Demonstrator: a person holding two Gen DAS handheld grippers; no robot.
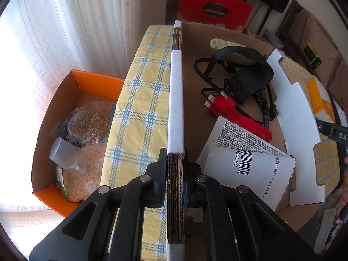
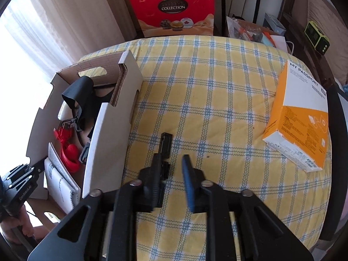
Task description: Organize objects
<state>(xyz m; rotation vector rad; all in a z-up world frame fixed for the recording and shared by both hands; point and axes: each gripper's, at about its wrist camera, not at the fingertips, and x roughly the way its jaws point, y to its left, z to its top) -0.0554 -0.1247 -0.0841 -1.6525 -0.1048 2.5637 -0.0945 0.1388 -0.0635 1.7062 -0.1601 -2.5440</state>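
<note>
My left gripper is shut on the near wall of a cardboard box that stands on a yellow checked cloth. Inside the box lie a black pouch with straps, a red cable and a printed leaflet. My right gripper is open just above the cloth. A small black clip lies on the cloth at its left fingertip. An orange and white "My Passport" box lies at the cloth's right edge. The cardboard box stands left of my right gripper.
An orange bin on the floor by the curtain holds a bag, a grey bottle and a fuzzy cloth. A red chocolate box stands behind the table. A green device sits at far right. My left gripper shows in the right wrist view.
</note>
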